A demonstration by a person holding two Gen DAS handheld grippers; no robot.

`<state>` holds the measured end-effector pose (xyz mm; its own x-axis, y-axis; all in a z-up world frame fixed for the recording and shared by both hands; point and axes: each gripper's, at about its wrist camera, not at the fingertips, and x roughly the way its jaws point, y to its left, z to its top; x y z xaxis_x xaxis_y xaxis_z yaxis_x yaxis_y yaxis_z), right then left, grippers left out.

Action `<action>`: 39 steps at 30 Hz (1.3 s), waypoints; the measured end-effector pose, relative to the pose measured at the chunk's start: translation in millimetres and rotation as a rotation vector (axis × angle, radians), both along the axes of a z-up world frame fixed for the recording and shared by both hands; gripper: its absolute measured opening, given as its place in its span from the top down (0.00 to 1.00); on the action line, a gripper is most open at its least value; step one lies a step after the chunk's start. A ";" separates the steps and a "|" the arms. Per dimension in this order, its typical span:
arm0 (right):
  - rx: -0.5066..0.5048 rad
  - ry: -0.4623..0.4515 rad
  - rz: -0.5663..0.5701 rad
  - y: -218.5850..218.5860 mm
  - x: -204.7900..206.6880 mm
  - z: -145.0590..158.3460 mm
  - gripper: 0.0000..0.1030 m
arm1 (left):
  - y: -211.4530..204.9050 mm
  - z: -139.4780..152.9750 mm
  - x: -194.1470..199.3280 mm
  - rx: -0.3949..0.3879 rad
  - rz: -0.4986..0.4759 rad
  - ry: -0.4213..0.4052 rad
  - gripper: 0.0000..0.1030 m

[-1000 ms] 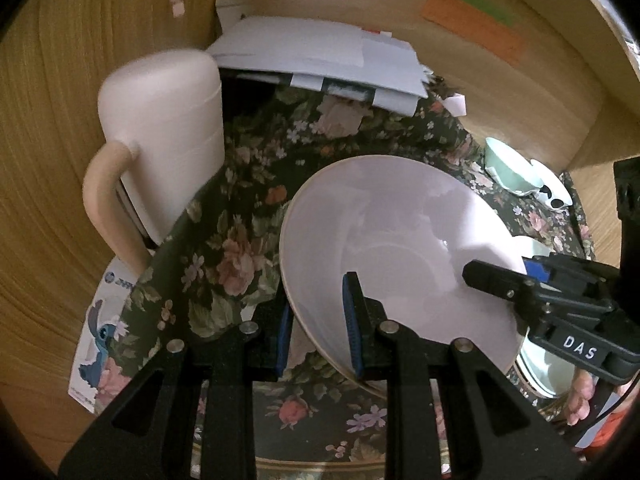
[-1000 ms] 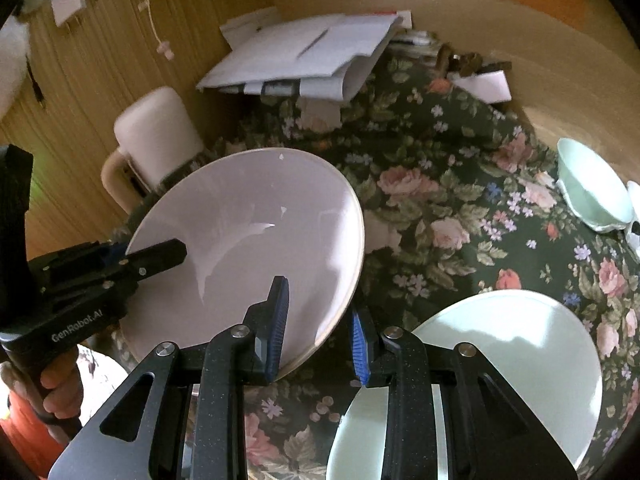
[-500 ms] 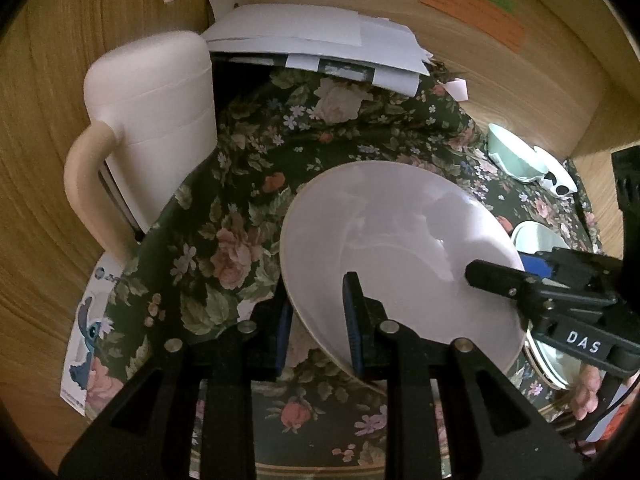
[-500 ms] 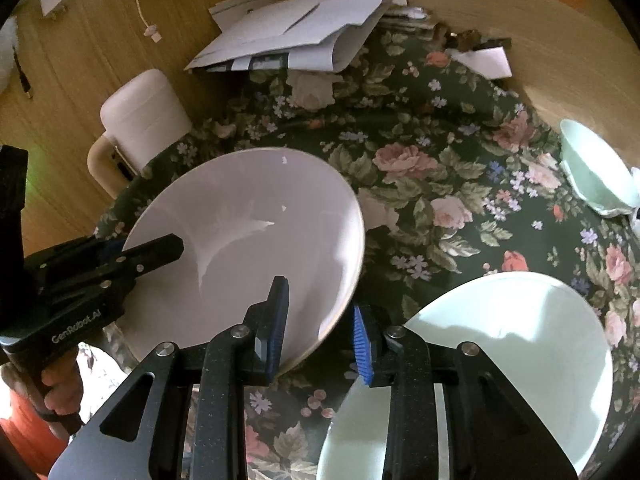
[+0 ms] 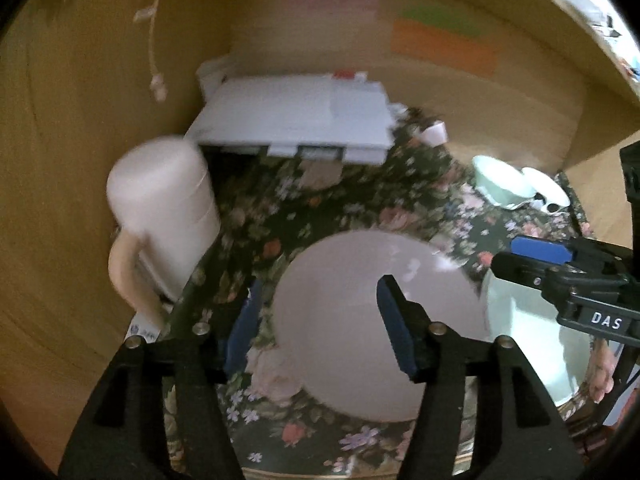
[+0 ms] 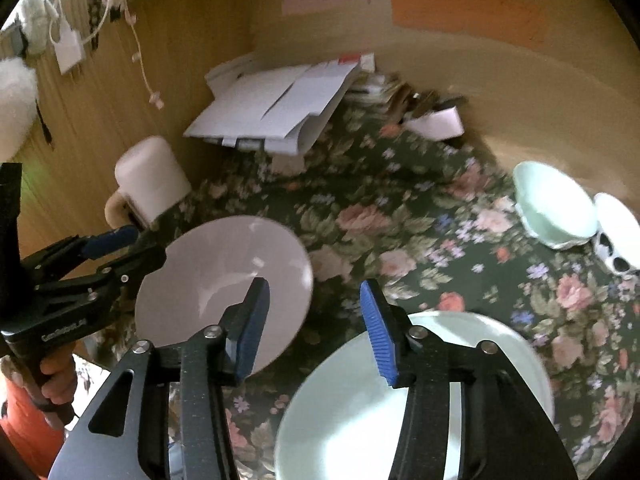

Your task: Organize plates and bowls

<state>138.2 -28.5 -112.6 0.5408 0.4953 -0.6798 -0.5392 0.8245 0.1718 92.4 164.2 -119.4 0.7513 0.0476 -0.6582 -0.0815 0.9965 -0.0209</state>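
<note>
Both pairs of jaws have just let go: the left gripper (image 5: 316, 320), earlier clamped on the pink plate's (image 5: 352, 280) rim, now stands spread and clear of it. The right gripper (image 6: 314, 326) has likewise opened off that rim. The plate now lies on the floral surface (image 6: 400, 208), beside the mint plate (image 6: 348, 412).

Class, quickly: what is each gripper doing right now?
Left gripper: open, jaws just opened, off the pink plate.
Right gripper: open, jaws just opened, holding nothing.
</note>
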 end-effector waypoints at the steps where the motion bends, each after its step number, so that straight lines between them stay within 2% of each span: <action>1: 0.000 -0.012 -0.007 -4.6 0.0 3.8 0.56 | -5.6 4.9 1.1 0.004 -0.010 -0.013 0.42; 4: 0.005 -0.042 -0.029 -19.3 0.9 12.4 0.51 | -19.4 16.3 5.2 0.008 -0.028 -0.042 0.37; 10: 0.003 -0.085 -0.087 -52.4 6.3 25.6 0.50 | -49.2 34.1 27.6 -0.006 -0.063 -0.079 0.33; 15: 0.002 -0.116 -0.136 -83.3 17.0 32.1 0.48 | -72.0 39.6 52.1 -0.030 -0.092 -0.071 0.32; 21: -0.008 -0.132 -0.216 -124.0 38.4 34.1 0.47 | -104.0 44.2 86.2 -0.010 -0.112 -0.052 0.32; 31: -0.036 -0.074 -0.360 -183.1 100.2 9.9 0.46 | -151.1 37.5 148.5 0.045 -0.149 -0.019 0.32; 39: -0.039 0.015 -0.413 -200.2 147.3 -25.5 0.47 | -180.7 16.7 194.0 0.082 -0.213 0.021 0.32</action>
<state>285.5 -228.7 -138.1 0.6783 0.2124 -0.7035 -0.1594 0.9770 0.1413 286.5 -16.5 -102.7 0.7360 -0.0569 -0.6746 0.1315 0.9895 0.0600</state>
